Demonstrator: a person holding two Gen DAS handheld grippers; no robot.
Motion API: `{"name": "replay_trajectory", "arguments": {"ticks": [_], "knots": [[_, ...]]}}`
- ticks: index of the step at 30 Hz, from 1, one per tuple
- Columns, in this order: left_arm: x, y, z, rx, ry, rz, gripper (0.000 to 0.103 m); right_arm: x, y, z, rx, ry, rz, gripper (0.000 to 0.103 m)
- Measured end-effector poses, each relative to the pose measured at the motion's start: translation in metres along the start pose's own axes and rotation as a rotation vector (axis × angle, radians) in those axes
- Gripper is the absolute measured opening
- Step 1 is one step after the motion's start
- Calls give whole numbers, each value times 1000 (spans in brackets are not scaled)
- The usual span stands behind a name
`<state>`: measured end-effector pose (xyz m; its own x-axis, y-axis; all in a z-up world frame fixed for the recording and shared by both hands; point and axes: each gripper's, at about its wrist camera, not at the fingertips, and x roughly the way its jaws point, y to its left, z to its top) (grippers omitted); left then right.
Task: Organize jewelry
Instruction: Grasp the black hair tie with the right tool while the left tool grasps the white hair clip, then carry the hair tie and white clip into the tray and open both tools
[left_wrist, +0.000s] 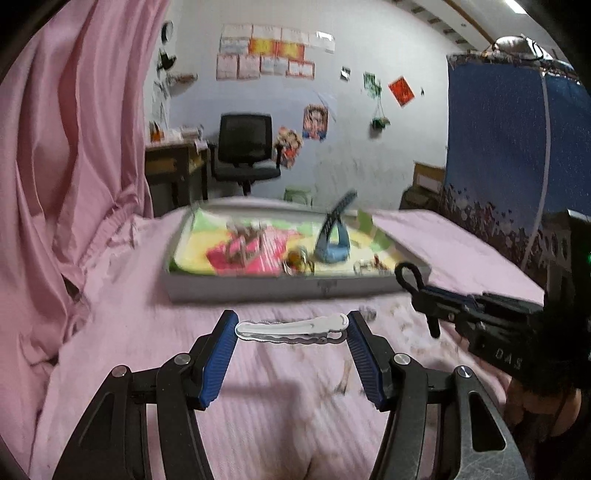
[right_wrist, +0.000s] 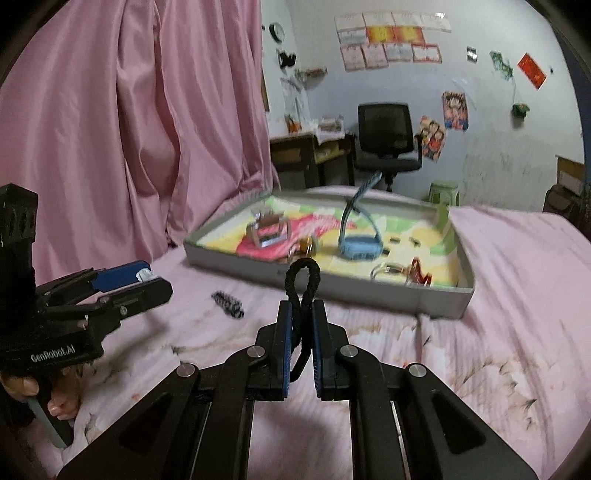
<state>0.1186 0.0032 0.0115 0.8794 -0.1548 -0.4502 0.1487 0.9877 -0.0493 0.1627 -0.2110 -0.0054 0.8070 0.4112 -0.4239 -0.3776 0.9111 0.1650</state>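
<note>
My left gripper (left_wrist: 291, 326) holds a white hair clip (left_wrist: 291, 328) lengthwise, one end against each blue pad, above the pink bed sheet. My right gripper (right_wrist: 303, 314) is shut on a black cord hair tie (right_wrist: 303, 282), whose loop sticks up past the fingertips. In the left wrist view the right gripper (left_wrist: 415, 286) sits to the right of the clip, level with the tray's front wall. Ahead lies a grey tray (right_wrist: 369, 291) with a colourful lining; it holds a blue watch (right_wrist: 358, 245), a metal strap piece (right_wrist: 269, 230), rings and a clear bangle (right_wrist: 391, 271).
A black-and-white speckled hair tie (right_wrist: 228, 304) lies on the bed sheet (right_wrist: 498, 314) left of the tray's front. A pink curtain (right_wrist: 129, 129) hangs on the left. Behind the bed stand an office chair (right_wrist: 386, 140), a desk (right_wrist: 310, 155) and a blue fabric wardrobe (left_wrist: 517, 147).
</note>
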Motion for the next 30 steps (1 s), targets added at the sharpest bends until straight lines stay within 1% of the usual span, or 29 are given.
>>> {"name": "replay_trajectory", "arguments": {"ticks": [6,9,14,18,22,25,28,30], "knots": [[-5,-3,23,-14,-124,55,58,-15,-2,19,5,-133,-38,9],[-3,-7,32,-1,-175,88,58,-15,-3,31,9,-181,-55,9],[7,-11,49,10,-262,155,58,-12,-9,56,14,-260,-92,9],[23,-18,61,44,-306,190,58,-5,-18,73,17,-318,-125,9],[45,-22,71,39,-313,201,58,8,-26,77,8,-338,-162,9],[65,-22,77,35,-295,202,58,26,-35,78,29,-329,-170,9],[83,-20,81,24,-248,189,58,44,-40,80,38,-294,-173,9],[99,-14,85,5,-187,161,58,54,-44,80,49,-265,-173,9]]}}
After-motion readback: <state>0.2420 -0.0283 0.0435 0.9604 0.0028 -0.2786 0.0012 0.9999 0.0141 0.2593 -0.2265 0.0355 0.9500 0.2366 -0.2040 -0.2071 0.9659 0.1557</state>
